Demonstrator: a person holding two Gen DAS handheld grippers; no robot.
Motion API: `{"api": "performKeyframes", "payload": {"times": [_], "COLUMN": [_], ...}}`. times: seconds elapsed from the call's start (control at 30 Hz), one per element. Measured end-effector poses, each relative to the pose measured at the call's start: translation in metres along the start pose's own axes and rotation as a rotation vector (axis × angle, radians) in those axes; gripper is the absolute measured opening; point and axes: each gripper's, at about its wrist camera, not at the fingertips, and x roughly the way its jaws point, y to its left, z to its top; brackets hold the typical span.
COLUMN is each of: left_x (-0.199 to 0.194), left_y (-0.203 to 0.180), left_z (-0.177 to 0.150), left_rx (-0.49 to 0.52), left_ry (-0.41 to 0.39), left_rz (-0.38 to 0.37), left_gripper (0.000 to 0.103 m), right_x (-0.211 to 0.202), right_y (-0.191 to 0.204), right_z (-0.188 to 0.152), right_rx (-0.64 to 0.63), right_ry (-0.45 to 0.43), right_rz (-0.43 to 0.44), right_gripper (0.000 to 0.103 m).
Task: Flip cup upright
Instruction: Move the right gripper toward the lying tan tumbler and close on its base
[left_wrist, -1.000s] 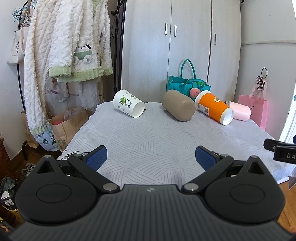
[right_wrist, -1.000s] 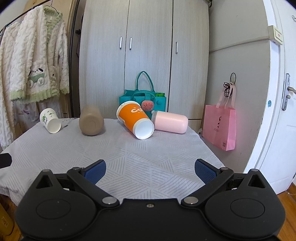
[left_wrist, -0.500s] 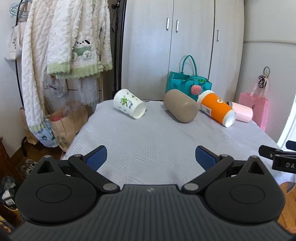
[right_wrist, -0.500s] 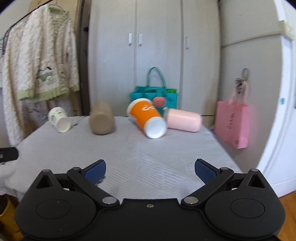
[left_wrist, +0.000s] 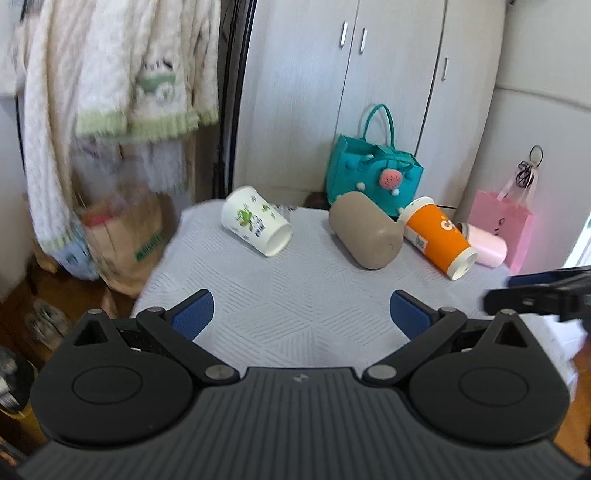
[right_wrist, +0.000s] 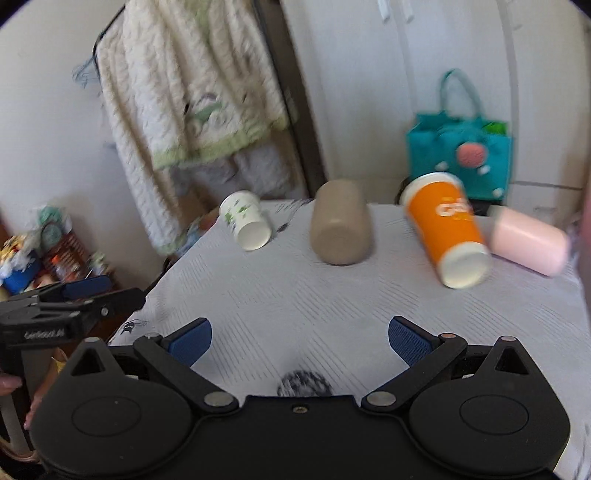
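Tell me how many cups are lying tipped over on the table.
4, in a row: white printed cup at far left, tan cup, orange cup, pink cup at far right, partly hidden behind the orange one.

Both shots were bright, daylight-looking, with a pinkish glare at the right edge past the pink bag (left_wrist: 501, 229). Motion blur smeared the hanging robe (left_wrist: 107, 77) left of the table (left_wrist: 295, 291) in both views, worse in the right wrist one. Fisheye bent the wardrobe (left_wrist: 369, 92) lines behind the table. Shadows under the cups were soft.
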Motion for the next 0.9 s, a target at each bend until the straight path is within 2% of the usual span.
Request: {"api": "performKeyframes", "payload": {"times": [0.1,0.2,0.4,0.7,0.9], "left_x": [0.02,0.038,0.073,0.102,0.107], "left_y": [0.012,0.018,0.028,0.049,0.067], "left_z": [0.018,0.035,0.058,0.058,0.053], "left_rx": [-0.049,-0.053,-0.062,-0.113,-0.156], "left_ry": [0.056,0.082,0.11,0.142,0.151], "left_rz": [-0.041,-0.045,-0.024,-0.02,-0.002], "left_gripper": [0.103,0.103,0.103,0.103,0.103], "right_x": [0.03,0.055,0.086,0.129,0.168], "right_y": [-0.005,-0.011,-0.007,-0.01,-0.019], "right_z": [0.024,0.039,0.064,0.094,0.113], "right_rx": [0.001,0.01,-0.038,-0.139,-0.129], "right_ry": [0.085,0.131,0.151,0.155,0.196], "right_rz": [0.039,0.052,0.024,-0.048,-0.074], "right_gripper": [0.103,0.103,0.103,0.103,0.103]}}
